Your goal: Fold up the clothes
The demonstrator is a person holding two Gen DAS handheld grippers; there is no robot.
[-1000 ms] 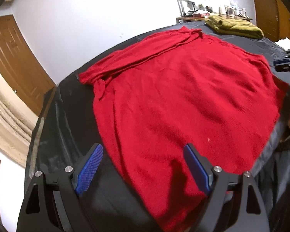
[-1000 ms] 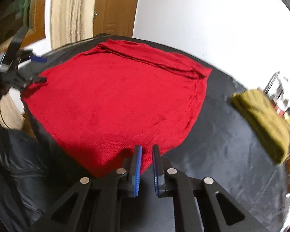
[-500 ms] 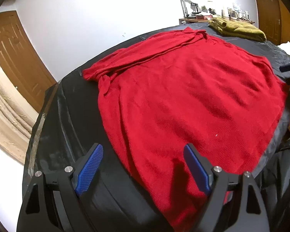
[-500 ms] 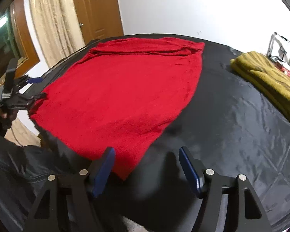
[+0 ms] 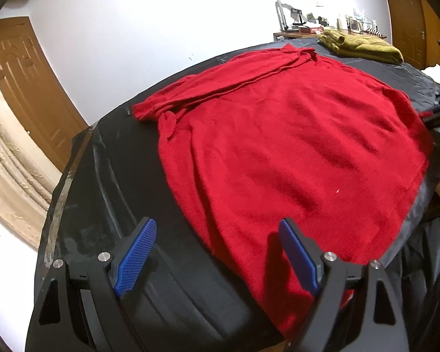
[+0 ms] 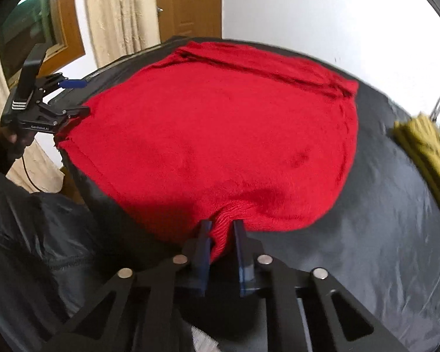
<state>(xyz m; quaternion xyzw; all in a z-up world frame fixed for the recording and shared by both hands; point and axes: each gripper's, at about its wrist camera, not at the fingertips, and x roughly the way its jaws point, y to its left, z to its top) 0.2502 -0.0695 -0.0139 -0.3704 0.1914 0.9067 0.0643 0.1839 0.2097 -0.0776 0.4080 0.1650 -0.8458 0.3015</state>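
The left gripper (image 5: 217,252) stood with its blue pads wide apart, exactly as it had a second before, hovering over the near left hem of the red sweater (image 5: 278,152) without touching it; one pad hung over the bare black cover and the other over the red knit. In the right wrist view that same gripper sat at the sweater's far left corner, carried by the person's hand (image 6: 11,140).

The change was on the right. The right gripper (image 6: 221,228) had been shut on nothing a second earlier, had spread wide half a second earlier over the near corner, and was now clamped on a bunched tuck of the sweater's hem, the cloth puckering up between the narrow pads. That reads as the first grip secured; judging by the open left pads, the matching grip on the other corner was not yet made, so the fold itself had not begun.

The sweater lay spread flat across the middle of the table (image 5: 108,182), its sleeves gathered in a band along the far edge. The table wore a shiny black cover, creased in places. Toward the far right end rested a folded olive-green garment (image 5: 360,47), well apart from the red one. Beyond it stood a cluttered wooden desk (image 5: 302,30). A white wall ran behind, with a brown door (image 5: 23,79) and a pale curtain (image 6: 123,11) on the left.
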